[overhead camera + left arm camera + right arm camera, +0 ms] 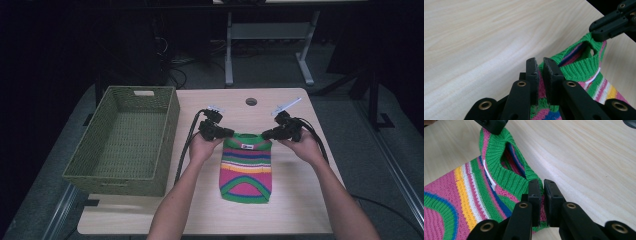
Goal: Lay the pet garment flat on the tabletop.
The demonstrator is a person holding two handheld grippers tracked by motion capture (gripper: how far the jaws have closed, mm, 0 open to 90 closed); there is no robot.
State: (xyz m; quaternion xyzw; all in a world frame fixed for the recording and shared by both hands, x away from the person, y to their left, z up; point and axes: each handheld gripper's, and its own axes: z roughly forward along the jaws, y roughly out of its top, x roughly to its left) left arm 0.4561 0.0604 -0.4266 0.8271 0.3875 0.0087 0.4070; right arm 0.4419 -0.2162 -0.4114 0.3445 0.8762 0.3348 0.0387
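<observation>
The left claw (227,133) is clamping one corner of the striped sweater (246,170), the right claw (266,134) is clamping the other, both pinching its collar above the desk (300,200).

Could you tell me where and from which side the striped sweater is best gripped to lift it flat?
Grip the sweater at its two top corners beside the green ribbed collar, coming in level from each side. It lies flat, so those edges give thin folds. The left gripper and right gripper are pinched there.
</observation>
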